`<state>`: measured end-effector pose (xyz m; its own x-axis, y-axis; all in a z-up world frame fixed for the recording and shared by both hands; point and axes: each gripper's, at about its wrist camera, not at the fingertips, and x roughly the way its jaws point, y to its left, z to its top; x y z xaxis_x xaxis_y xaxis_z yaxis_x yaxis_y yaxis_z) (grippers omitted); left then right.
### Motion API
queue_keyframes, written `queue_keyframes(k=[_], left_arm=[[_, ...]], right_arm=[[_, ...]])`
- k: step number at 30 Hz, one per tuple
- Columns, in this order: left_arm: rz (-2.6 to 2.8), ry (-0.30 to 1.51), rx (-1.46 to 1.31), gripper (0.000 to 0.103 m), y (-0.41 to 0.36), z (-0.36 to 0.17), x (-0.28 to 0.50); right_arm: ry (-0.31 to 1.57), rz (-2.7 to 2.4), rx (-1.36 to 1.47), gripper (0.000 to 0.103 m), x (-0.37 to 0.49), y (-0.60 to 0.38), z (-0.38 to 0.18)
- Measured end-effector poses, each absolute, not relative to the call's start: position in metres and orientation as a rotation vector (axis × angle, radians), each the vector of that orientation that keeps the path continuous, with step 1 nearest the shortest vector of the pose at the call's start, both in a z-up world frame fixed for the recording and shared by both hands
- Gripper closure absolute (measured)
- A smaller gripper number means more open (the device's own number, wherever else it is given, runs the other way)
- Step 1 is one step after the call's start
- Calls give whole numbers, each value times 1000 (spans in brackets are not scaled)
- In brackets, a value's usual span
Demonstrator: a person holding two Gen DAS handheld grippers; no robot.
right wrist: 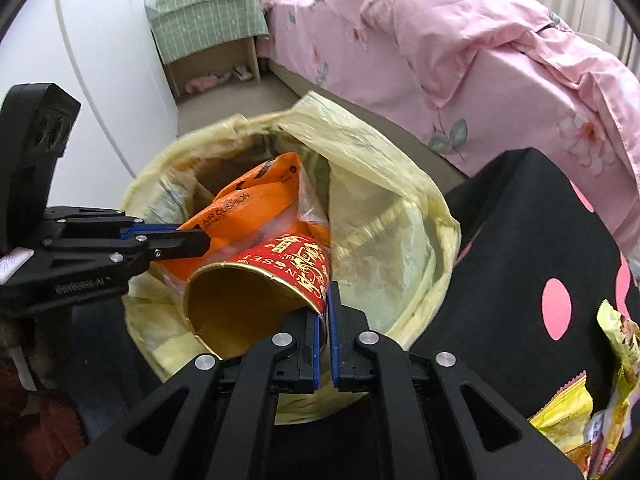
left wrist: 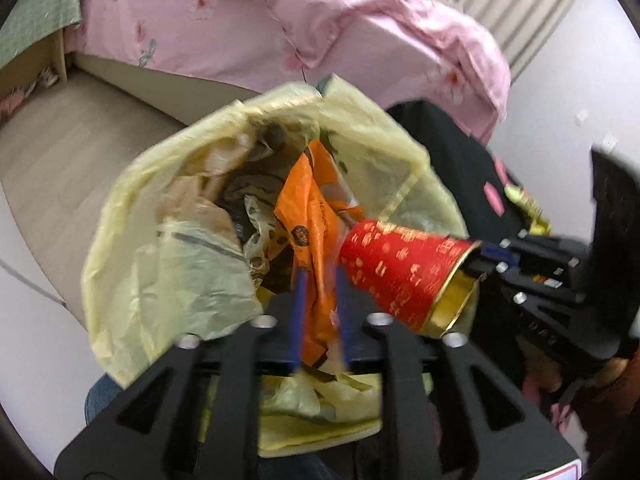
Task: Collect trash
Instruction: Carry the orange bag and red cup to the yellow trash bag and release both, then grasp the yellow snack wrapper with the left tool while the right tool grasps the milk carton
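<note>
A trash bin lined with a pale yellow bag (left wrist: 168, 264) (right wrist: 380, 184) stands by the bed and holds crumpled trash. My left gripper (left wrist: 320, 280) is shut on an orange plastic wrapper (left wrist: 312, 216) and holds it over the bin's mouth; it also shows in the right wrist view (right wrist: 200, 242) with the wrapper (right wrist: 256, 204). My right gripper (right wrist: 326, 304) is shut on the rim of a red and gold paper cup (right wrist: 288, 264), tilted on its side over the bin. The cup (left wrist: 400, 268) and right gripper (left wrist: 486, 254) show in the left wrist view.
A bed with a pink floral quilt (right wrist: 480, 64) runs behind the bin. A black cloth with pink dots (right wrist: 540, 248) lies to the right, with yellow snack wrappers (right wrist: 612, 360) on it. A cardboard box under a green cloth (right wrist: 212, 36) stands by the white wall.
</note>
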<state>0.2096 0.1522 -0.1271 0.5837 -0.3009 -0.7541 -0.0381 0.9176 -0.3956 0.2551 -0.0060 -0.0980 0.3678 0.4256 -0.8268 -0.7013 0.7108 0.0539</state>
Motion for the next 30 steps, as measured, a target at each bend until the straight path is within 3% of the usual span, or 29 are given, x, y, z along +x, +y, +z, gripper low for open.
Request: queue_keyframes(k=[1, 3, 5, 8, 15, 27, 30], left_arm=[[-151, 924, -409, 69, 158, -122, 206], [-120, 893, -408, 62, 164, -113, 202], [-81, 864, -401, 52, 171, -104, 196], [-38, 829, -401, 51, 177, -94, 190], [-52, 767, -381, 50, 164, -74, 177], [-440, 774, -239, 50, 32, -64, 176], [-547, 810, -196, 50, -7, -66, 173]], right_arm=[[949, 749, -330, 95, 255, -5, -97], [955, 756, -349, 92, 252, -4, -96], [948, 752, -373, 75, 246, -4, -94], [924, 774, -376, 60, 233, -9, -87], [814, 693, -278, 60, 204, -59, -50], [596, 272, -161, 58, 135, -238, -1], [610, 217, -95, 49, 118, -283, -7]])
